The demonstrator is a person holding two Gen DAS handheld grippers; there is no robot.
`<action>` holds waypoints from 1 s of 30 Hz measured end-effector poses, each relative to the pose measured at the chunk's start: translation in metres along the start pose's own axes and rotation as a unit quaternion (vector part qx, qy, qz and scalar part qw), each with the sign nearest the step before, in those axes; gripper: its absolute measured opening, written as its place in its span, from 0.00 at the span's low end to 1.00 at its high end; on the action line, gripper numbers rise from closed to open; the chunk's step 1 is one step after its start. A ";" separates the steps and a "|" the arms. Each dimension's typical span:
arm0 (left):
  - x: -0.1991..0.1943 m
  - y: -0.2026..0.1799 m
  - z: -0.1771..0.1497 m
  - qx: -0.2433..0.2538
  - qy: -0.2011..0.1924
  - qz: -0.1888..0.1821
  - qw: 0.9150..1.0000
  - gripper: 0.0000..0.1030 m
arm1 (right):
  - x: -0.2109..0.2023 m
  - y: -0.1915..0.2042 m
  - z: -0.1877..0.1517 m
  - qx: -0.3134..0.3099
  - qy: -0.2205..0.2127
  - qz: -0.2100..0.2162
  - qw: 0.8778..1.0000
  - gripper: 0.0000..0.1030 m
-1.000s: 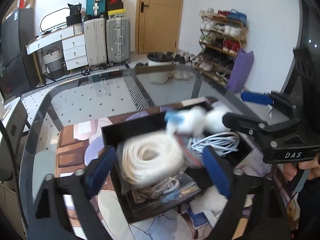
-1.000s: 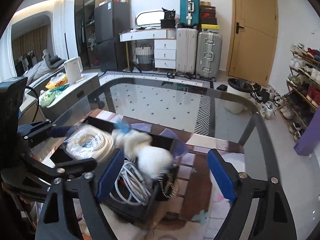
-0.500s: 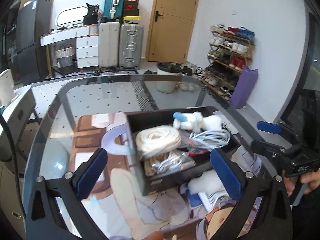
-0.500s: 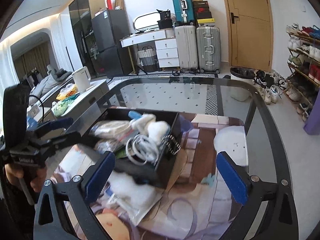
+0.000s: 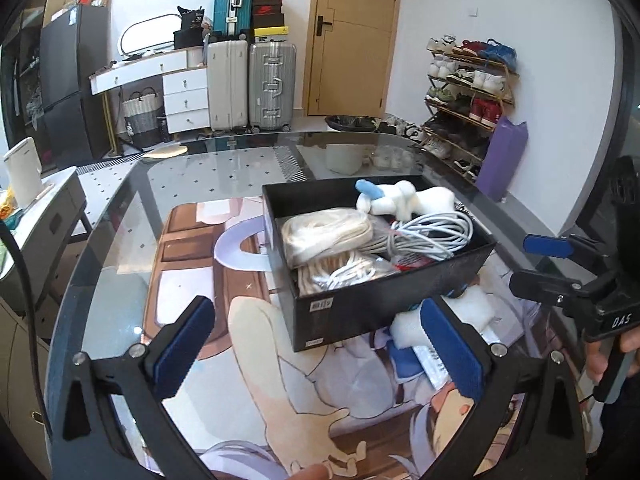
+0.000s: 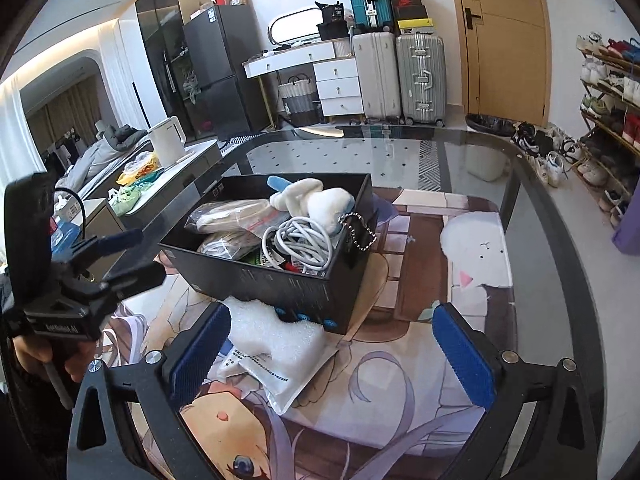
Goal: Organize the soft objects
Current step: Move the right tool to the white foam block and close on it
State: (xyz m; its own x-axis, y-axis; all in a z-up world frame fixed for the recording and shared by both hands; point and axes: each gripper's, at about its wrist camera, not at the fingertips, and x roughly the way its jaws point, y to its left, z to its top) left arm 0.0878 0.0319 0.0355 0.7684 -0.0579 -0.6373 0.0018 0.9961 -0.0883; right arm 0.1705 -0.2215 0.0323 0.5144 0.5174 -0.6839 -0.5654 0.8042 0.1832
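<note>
A black box [image 5: 384, 300] [image 6: 280, 284] sits on a printed mat on the glass table. Inside it lie a white-and-blue plush toy [image 5: 404, 198] [image 6: 316, 200], a bagged coil of cream rope [image 5: 328, 232] [image 6: 228, 214] and a white cable [image 5: 432, 232] [image 6: 296, 244]. A white foam piece [image 6: 272, 328] [image 5: 468, 312] rests on a plastic bag [image 6: 272, 376] against the box's near side. My left gripper [image 5: 318, 354] is open, held back from the box with nothing between its fingers. My right gripper [image 6: 330, 354] is open too, with the foam piece beside its left finger [image 6: 198, 350].
The table's dark rim [image 6: 560, 216] curves round the mat. A pale patch [image 6: 476, 248] is printed on the mat right of the box. Suitcases [image 6: 400, 72], a dresser, a door and a shoe rack [image 5: 468, 96] stand beyond the table. A hand [image 5: 604, 360] holds the right gripper's handle.
Both grippers have drawn back from the box. The plush toy, blurred at the right gripper a second ago, now lies in the box; the bagged rope that was between the left fingers lies there too.
</note>
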 end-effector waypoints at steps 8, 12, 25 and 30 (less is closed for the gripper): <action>0.004 -0.001 -0.005 0.007 0.011 0.006 1.000 1.00 | 0.021 0.014 -0.005 -0.020 0.029 0.010 0.999 1.00; 0.005 0.004 -0.005 0.005 0.016 0.013 1.000 1.00 | 0.035 0.022 -0.008 -0.027 0.042 0.010 0.999 1.00; 0.008 0.018 -0.006 -0.014 0.024 0.014 1.000 1.00 | 0.062 0.040 -0.019 -0.048 0.068 -0.006 0.997 0.99; 0.010 0.019 -0.007 -0.012 0.028 0.017 0.999 1.00 | 0.068 0.040 -0.019 -0.047 0.066 -0.013 0.997 0.99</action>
State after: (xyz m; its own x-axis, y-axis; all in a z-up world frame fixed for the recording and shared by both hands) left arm 0.0911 0.0496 0.0223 0.7308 -0.0292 -0.6819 -0.0385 0.9957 -0.0839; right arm 0.1706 -0.1591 -0.0199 0.4450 0.4485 -0.7751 -0.6142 0.7827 0.1004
